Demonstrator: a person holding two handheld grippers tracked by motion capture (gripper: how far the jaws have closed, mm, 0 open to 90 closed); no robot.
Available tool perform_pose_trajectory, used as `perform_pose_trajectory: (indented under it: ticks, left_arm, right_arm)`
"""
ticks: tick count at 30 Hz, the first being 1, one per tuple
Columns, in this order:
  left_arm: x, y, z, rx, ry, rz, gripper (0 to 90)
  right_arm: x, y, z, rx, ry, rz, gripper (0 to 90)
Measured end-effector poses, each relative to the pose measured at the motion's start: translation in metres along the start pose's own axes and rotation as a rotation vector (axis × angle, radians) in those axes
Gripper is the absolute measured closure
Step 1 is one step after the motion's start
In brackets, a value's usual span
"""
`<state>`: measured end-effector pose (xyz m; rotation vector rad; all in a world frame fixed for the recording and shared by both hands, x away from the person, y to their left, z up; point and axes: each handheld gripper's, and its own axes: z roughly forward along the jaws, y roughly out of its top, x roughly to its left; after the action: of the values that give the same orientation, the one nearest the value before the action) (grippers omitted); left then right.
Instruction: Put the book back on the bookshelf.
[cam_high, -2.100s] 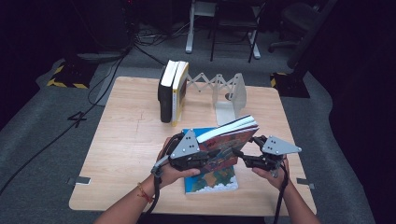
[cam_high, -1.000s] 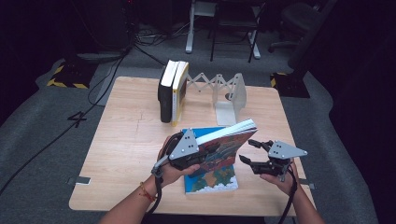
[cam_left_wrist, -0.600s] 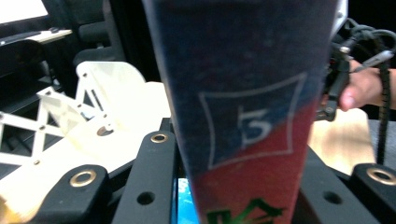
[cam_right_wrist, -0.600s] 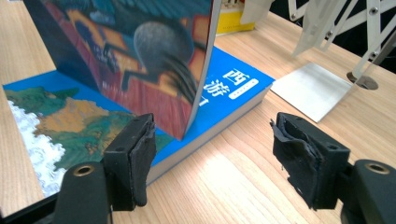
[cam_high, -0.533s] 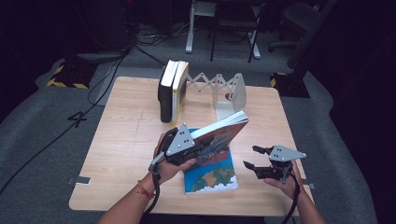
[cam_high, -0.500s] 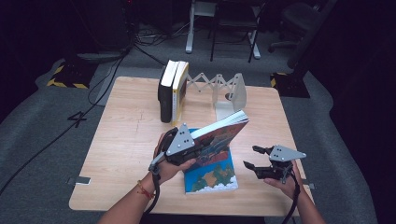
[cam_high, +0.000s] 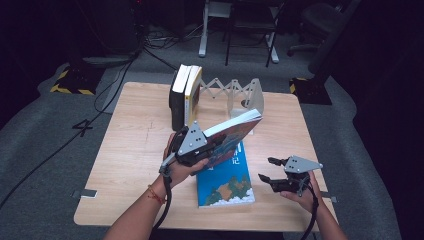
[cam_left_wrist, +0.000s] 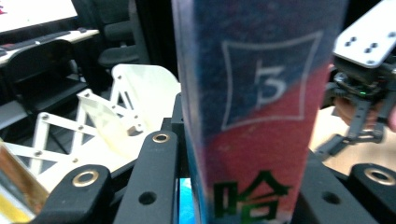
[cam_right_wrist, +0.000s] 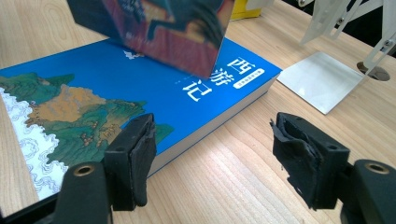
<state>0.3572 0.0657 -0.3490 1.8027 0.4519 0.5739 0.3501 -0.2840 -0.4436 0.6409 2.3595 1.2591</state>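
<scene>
Book (cam_high: 231, 134) now lifted clear of blue book (cam_high: 223, 177) on desk (cam_high: 135, 145), clamped in left gripper (cam_high: 212, 145); right gripper (cam_high: 267, 170) released, agape, empty. Next, probably: onto expanding rack (cam_high: 235, 92).

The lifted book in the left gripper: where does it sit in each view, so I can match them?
High view: lifted book at centre, tilted, clamped in the left gripper.
Left gripper view: its spine stands upright at centre, between the jaws.
Right gripper view: its lower corner hangs at top centre, above the blue book.
Shared landmark: the white folding book rack.
</scene>
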Motion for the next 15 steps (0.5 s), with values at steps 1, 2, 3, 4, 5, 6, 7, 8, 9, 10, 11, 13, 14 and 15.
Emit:
perform_pose_trajectory:
  ticks: [1, 2, 3, 4, 5, 6, 7, 8, 9, 10, 11, 13, 14, 15]
  left_arm:
    - [0.002, 0.0, 0.0, -0.001, 0.003, -0.001, 74.0]
    - [0.005, 0.0, 0.001, 0.0, 0.009, -0.002, 74.0]
    - [0.007, 0.0, 0.001, -0.002, 0.015, -0.014, 74.0]
    - [0.009, 0.001, 0.002, -0.005, 0.024, -0.018, 74.0]
    - [0.012, 0.001, 0.002, -0.005, 0.032, -0.017, 74.0]
    - [0.013, 0.001, 0.002, -0.005, 0.037, -0.015, 74.0]
    - [0.016, 0.001, 0.003, -0.003, 0.054, -0.015, 74.0]
    - [0.019, 0.002, 0.004, 0.0, 0.063, -0.012, 74.0]
    - [0.021, 0.002, 0.004, 0.002, 0.07, -0.013, 74.0]
    - [0.023, 0.003, 0.004, 0.004, 0.076, -0.01, 74.0]
    - [0.027, 0.003, 0.005, 0.004, 0.089, -0.003, 74.0]
    - [0.029, 0.003, 0.004, -0.002, 0.099, -0.004, 74.0]
    - [0.031, 0.003, 0.004, -0.004, 0.106, 0.002, 74.0]
    - [0.034, 0.004, 0.004, 0.0, 0.116, 0.005, 74.0]
  right_arm:
    - [0.0, 0.0, 0.0, 0.001, -0.001, 0.0, 30.6]
    - [0.0, 0.0, 0.0, 0.002, 0.0, 0.004, 30.7]
    - [0.0, -0.001, 0.001, 0.004, 0.001, 0.003, 30.6]
    - [0.0, -0.001, 0.001, 0.007, 0.0, 0.001, 30.6]
    - [0.0, -0.001, 0.001, 0.007, -0.002, 0.005, 30.6]
    - [0.0, -0.001, 0.001, 0.007, -0.002, 0.005, 30.6]
    - [-0.001, -0.001, 0.001, 0.007, -0.002, 0.006, 30.6]
    - [-0.001, -0.001, 0.001, 0.008, -0.003, 0.006, 30.6]
    - [-0.001, -0.001, 0.001, 0.007, -0.004, 0.006, 30.6]
    - [-0.001, -0.001, 0.001, 0.008, -0.004, 0.003, 30.6]
    - [-0.001, -0.002, 0.001, 0.008, -0.003, 0.005, 30.6]
    - [-0.001, -0.002, 0.001, 0.009, -0.003, 0.005, 30.7]
    - [-0.001, -0.002, 0.001, 0.009, -0.003, 0.005, 30.7]
    - [-0.001, -0.002, 0.001, 0.01, -0.003, 0.006, 30.7]
